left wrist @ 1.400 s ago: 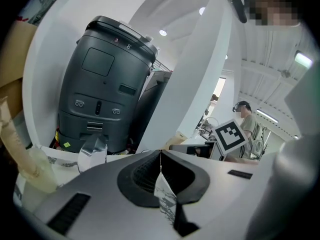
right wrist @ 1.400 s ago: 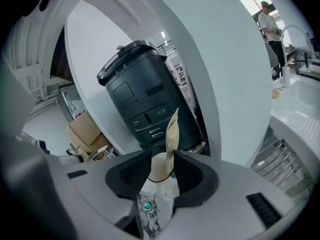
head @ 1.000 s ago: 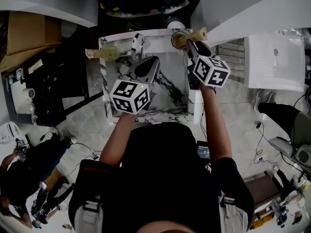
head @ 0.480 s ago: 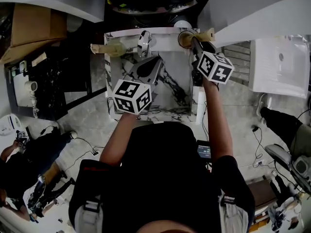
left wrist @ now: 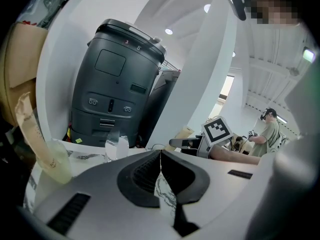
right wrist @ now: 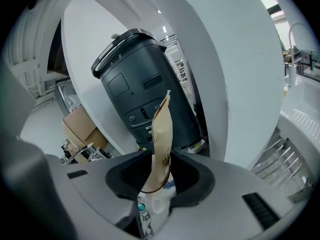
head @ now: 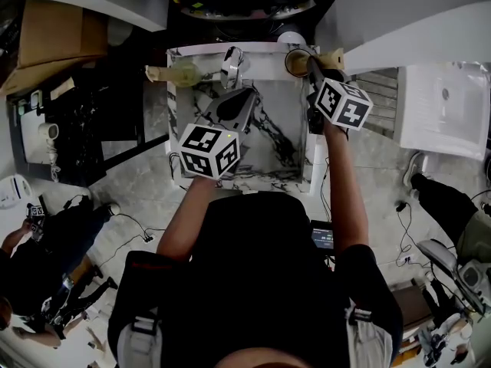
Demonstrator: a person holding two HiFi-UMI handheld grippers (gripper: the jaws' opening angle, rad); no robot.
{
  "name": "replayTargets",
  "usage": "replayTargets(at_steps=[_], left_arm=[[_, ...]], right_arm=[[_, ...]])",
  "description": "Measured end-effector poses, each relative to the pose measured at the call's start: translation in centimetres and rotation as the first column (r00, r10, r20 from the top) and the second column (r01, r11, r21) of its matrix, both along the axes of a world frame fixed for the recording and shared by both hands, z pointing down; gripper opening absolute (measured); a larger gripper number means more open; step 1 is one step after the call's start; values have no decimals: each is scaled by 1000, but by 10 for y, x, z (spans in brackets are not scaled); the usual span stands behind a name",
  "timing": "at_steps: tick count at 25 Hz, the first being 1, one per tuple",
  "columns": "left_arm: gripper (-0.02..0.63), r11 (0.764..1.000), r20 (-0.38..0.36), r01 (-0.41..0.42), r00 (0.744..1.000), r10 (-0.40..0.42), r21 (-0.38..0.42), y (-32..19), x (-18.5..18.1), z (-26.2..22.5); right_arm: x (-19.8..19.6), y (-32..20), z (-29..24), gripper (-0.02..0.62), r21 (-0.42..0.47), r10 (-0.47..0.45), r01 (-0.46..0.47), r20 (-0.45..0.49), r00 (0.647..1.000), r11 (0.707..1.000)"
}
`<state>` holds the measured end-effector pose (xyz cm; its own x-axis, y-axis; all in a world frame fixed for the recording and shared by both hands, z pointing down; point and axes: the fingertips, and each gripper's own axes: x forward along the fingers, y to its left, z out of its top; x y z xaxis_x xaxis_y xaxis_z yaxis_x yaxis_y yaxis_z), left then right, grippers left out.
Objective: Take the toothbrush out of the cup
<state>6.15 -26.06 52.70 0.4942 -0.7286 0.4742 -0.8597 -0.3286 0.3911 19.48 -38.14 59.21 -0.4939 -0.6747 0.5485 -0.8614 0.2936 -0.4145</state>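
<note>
A brown cup [head: 294, 62] stands at the far right corner of the marble-patterned top [head: 272, 106]. A toothbrush in a tan paper sleeve [head: 330, 56] sticks out of the cup towards the right. My right gripper [head: 311, 66] is at the cup. In the right gripper view its jaws [right wrist: 161, 159] are shut on the sleeve [right wrist: 162, 134], which rises between them. My left gripper [head: 242, 94] hovers over the middle of the top, shut and holding nothing [left wrist: 160, 154]. The brush itself is hidden inside the paper.
A second paper-wrapped item [head: 173, 73] lies at the top's far left [left wrist: 37, 139], with a clear glass [head: 230, 64] beside it. A tall black machine [left wrist: 115, 84] stands behind the top. White curved panels flank it. A white sink unit [head: 441, 102] sits at the right.
</note>
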Motion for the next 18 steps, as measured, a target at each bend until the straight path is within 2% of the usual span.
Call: replayTargets(at_steps=[18], left_arm=[[14,1000,-23,-13,1000,13,17,10,-15,-13]], right_arm=[[-5,10,-27,97,64,17,-15,-37,999,998]])
